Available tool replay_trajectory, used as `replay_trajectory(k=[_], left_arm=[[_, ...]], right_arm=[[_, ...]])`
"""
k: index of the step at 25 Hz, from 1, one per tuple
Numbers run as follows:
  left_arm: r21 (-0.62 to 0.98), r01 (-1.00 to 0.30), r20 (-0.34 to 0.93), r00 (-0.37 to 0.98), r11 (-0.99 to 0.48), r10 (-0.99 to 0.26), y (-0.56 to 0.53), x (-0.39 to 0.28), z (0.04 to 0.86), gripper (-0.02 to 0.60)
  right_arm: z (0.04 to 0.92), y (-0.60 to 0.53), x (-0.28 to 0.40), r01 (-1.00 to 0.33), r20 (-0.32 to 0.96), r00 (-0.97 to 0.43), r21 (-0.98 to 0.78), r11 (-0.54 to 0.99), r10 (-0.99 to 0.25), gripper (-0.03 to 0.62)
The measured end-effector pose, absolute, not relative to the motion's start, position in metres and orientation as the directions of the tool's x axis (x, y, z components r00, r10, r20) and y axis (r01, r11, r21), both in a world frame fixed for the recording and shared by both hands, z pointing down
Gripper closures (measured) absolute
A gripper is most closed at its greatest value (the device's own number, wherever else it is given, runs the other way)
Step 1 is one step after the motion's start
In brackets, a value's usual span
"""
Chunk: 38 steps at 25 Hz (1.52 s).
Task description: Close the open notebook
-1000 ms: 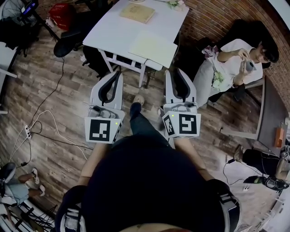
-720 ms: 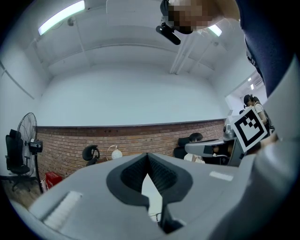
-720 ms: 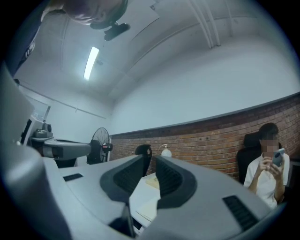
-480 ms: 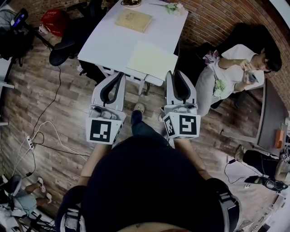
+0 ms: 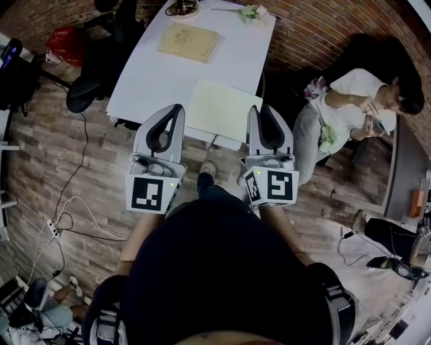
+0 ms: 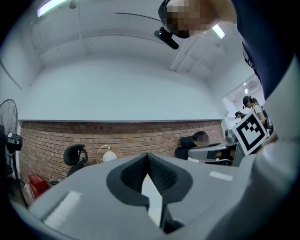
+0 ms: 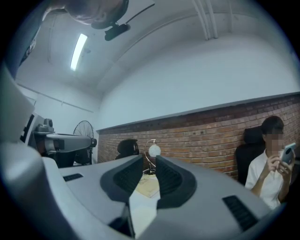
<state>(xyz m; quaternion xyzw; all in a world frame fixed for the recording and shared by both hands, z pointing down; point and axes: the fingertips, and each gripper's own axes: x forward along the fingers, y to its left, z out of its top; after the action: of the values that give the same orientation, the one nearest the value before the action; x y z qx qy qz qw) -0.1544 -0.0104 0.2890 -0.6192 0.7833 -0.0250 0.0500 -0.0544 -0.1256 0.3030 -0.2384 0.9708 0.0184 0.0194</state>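
Note:
The open notebook point(image 5: 224, 109) lies flat with pale pages up, at the near edge of the white table point(image 5: 151, 74). Both grippers are held level in front of the person, short of the table. The left gripper point(image 5: 177, 108) reaches the table's near edge to the left of the notebook; in the left gripper view point(image 6: 147, 155) its jaw tips meet, with nothing between them. The right gripper point(image 5: 261, 108) is at the notebook's right corner; in the right gripper view point(image 7: 149, 161) its jaws stand a little apart and hold nothing.
A tan closed book point(image 5: 188, 42) lies further back on the table, also seen between the right jaws point(image 7: 148, 186). Flowers point(image 5: 254, 11) and a lamp base point(image 5: 182, 7) sit at the far end. A seated person point(image 5: 350, 101) is right; black chair point(image 5: 84, 91) and floor cables point(image 5: 67, 202) left.
The table and the notebook have come nearer and lower in the head view as the person walks up to them. Both grippers are carried forward in the same pose, their jaws unchanged.

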Motion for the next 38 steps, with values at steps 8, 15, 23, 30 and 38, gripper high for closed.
replay_trajectory(k=[8,15,23,30,38], left_arm=[[-0.121,-0.979,-0.097,-0.152,0.163,-0.984,-0.067,-0.183,0.285,0.586],[-0.103,-0.991,-0.071,-0.084,0.091,-0.994,-0.096,-0.182,0.291,0.586],[-0.110,-0.994,-0.098,0.028,-0.017,-0.995,-0.123,-0.175,0.290,0.586],[-0.124,-0.979,-0.077,0.170,-0.159,-0.983,-0.137,-0.159,0.288,0.586],[-0.122,-0.950,-0.049,0.294,-0.287,-0.954,-0.152,-0.140,0.295,0.586]], right_arm=[[0.302,-0.168,-0.072,-0.526,-0.042,-0.850,0.045,0.849,-0.525,0.523],[0.304,-0.185,-0.059,-0.594,-0.041,-0.804,0.059,0.802,-0.593,0.522],[0.305,-0.196,-0.042,-0.682,-0.039,-0.731,0.054,0.729,-0.681,0.522],[0.305,-0.198,-0.026,-0.759,-0.032,-0.651,0.031,0.650,-0.758,0.523],[0.311,-0.194,0.001,-0.834,-0.020,-0.552,0.018,0.552,-0.834,0.522]])
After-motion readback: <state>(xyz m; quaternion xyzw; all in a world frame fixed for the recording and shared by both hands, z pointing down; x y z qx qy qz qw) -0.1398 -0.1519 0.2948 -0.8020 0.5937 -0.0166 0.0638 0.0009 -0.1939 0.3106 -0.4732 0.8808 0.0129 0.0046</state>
